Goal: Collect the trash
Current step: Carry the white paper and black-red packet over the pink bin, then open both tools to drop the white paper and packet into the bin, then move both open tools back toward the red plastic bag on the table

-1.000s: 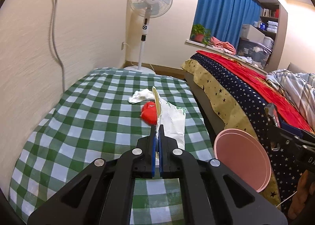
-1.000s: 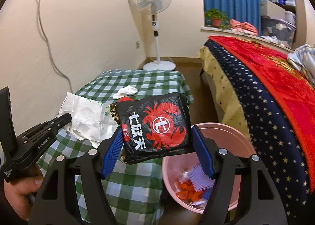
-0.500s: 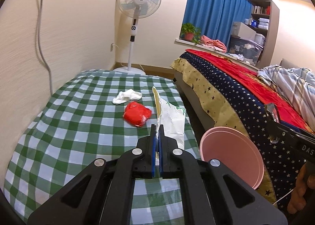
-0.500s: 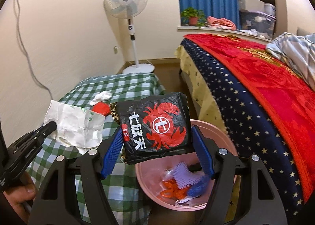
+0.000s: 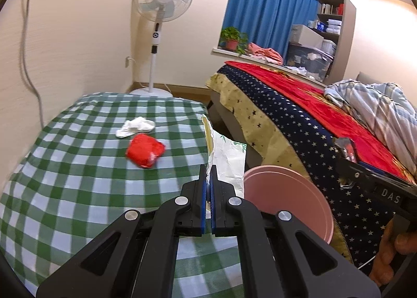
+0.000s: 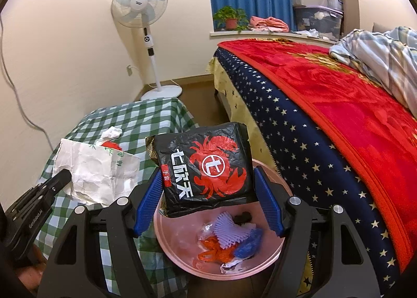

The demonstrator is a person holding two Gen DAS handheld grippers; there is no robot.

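The right tongs are clamping a black snack bag printed with a red crab, holding it by its two side edges directly above the pink bin. The left tongs are pressed together on the lower edge of a crumpled white paper sheet, which is standing up over the near corner of the tabletop, just beside the bin.

The bag is looking light, thin and crinkly, probably slick foil; a side pinch is suiting it, since it would likely buckle under a hard squeeze. The paper is looking feather-light and floppy, so an edge pinch seems enough, though it could tear or flutter.

Counting what is showing: one black bag, one white paper sheet, one red crumpled wrapper and one white tissue wad lying near each other on the checked cloth, and one bin already holding several scraps, purple, blue and orange among them; their exact number is hard to tell.
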